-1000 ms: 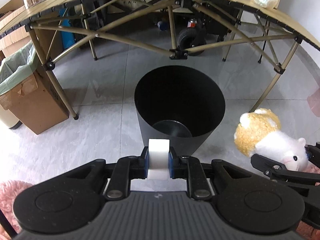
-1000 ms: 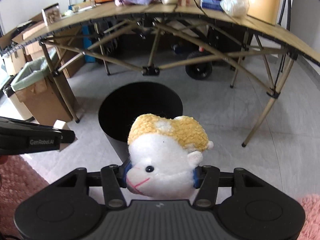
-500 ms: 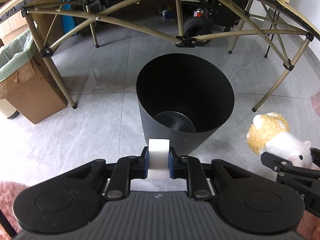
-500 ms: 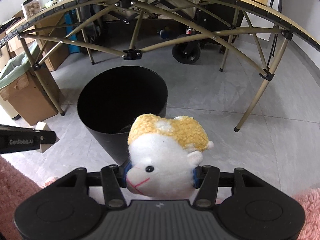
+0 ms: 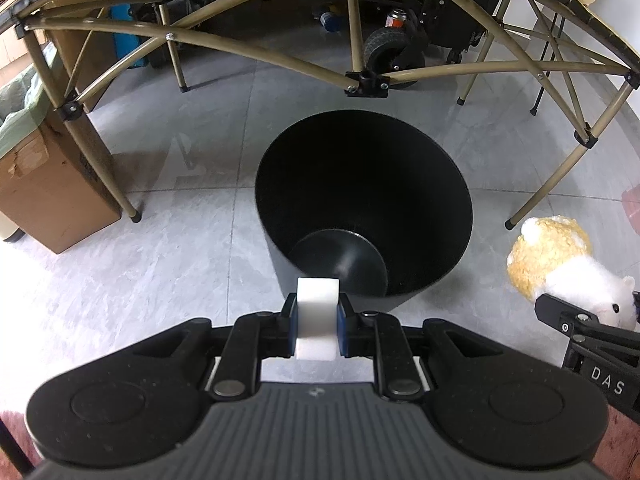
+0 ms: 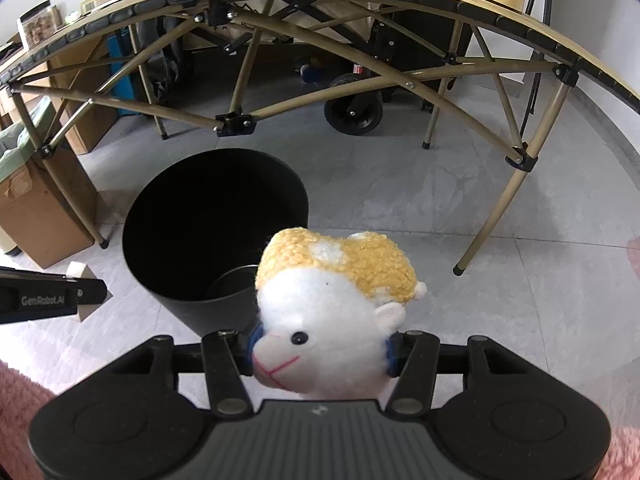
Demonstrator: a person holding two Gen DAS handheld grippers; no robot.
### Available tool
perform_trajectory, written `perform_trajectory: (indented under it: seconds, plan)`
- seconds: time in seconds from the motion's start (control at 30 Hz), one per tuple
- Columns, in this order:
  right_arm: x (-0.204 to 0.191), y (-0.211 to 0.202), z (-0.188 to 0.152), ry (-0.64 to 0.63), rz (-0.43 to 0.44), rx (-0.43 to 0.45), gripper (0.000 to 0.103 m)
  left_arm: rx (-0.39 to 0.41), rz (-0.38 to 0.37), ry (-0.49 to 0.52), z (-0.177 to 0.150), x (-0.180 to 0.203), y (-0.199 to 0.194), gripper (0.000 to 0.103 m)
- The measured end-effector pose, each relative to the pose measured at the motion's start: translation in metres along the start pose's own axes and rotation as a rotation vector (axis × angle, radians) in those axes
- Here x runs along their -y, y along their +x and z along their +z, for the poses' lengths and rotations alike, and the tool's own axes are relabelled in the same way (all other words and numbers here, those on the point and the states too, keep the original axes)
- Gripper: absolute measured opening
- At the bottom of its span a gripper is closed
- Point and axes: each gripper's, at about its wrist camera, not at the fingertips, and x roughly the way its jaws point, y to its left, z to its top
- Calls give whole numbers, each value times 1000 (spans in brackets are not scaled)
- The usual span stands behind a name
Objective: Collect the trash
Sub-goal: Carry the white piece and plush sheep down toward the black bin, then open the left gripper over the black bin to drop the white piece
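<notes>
A black round trash bin (image 5: 460, 208) stands open on the grey floor under a folding table; it also shows in the right wrist view (image 6: 136, 248). My left gripper (image 5: 318, 320) is shut on a white roll of tape (image 5: 318, 312), held just before the bin's near rim. My right gripper (image 6: 320, 350) is shut on a white and yellow plush toy (image 6: 336, 312), held to the right of the bin. The plush also shows in the left wrist view (image 5: 560, 268). The left gripper and the roll (image 6: 78, 270) show in the right wrist view.
The folding table's tan frame (image 5: 366, 80) spans above and behind the bin. A cardboard box (image 5: 48, 196) with a green liner stands at the left. A black wheeled cart (image 6: 352, 110) is behind the table. Pink rug (image 6: 16, 408) lies at the near edges.
Both grippers have moved down and forward toward the bin, so the table top has left the left view. Both holds are unchanged.
</notes>
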Motion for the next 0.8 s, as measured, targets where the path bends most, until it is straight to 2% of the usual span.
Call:
perform_trajectory:
  seconds: [0.5,0.8]
  plan:
    - [22,20,35,59,-36,12,53,-29,-37,2,42,30,33,18]
    - [34,31,55,73,-64,20,53,-64,-32,-38,65,42,57,18]
